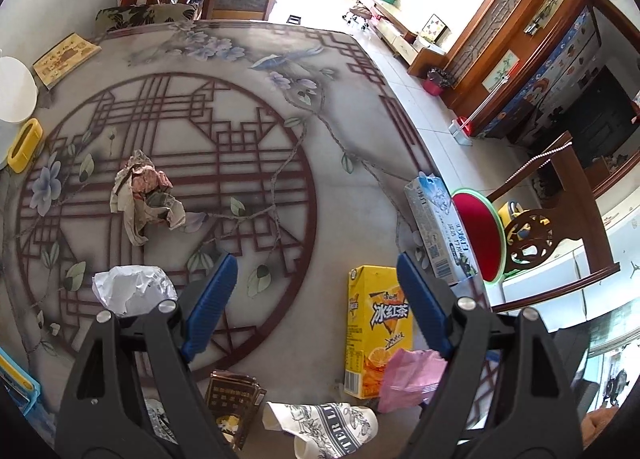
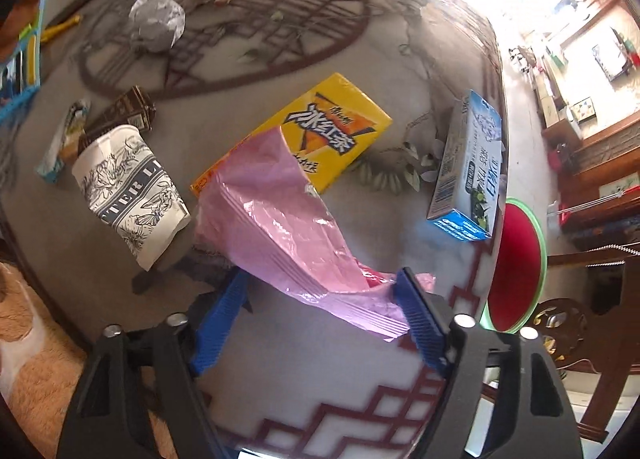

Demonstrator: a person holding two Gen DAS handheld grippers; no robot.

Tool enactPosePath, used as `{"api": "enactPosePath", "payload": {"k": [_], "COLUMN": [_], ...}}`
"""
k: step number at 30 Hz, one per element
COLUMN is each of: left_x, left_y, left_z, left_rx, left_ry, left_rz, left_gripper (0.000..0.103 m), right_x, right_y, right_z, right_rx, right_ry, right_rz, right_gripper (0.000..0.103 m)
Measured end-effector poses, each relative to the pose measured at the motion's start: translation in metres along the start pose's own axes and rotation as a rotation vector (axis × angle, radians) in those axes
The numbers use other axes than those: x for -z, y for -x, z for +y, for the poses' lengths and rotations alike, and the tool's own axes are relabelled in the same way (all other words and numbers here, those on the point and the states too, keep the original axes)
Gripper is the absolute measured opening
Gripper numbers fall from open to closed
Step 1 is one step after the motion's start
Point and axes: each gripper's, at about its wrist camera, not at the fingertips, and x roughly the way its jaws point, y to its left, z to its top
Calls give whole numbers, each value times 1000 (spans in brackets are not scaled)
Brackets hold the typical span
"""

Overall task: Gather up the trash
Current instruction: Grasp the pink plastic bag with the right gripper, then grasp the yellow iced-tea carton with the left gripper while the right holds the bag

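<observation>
Pink bag sits between our right hand-held gripper pads, maybe touching; our left hand-held gripper is spread wide, empty.

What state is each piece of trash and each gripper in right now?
Pink plastic bag: folded, between right gripper's open fingers.
Yellow tea carton: lying flat.
Blue carton: lying flat.
Paper cup: tipped over.
White paper: crumpled.
Left gripper: open, empty.

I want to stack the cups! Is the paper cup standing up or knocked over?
Knocked over. The paper cup lies on its side on the table, its open rim facing sideways.
</observation>
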Motion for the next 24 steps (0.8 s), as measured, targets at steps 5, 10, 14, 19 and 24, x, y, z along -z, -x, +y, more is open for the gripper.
{"api": "enactPosePath", "payload": {"k": [5, 10, 14, 19, 24], "left_x": [5, 12, 22, 43, 58], "left_y": [-5, -17, -34, -62, -80], "left_z": [-5, -11, -22, -42, -60], "left_rx": [19, 22, 23, 27, 17], "left_ry": [-11, -23, -47, -111, -178], "left_rz": [15, 51, 107, 206, 264], "left_gripper": [79, 79, 79, 79, 79], "right_x": [5, 12, 24, 39, 43], "right_y": [3, 32, 53, 71, 76], "right_z": [-15, -50, -85, -119, -128], "right_rx": [-38, -106, -109, -146, -155], "right_ry": [-99, -298, -498, -689, -731], "right_rz": [-1, -82, -140, -199, -205], "right_gripper": [44, 42, 42, 43, 44]}}
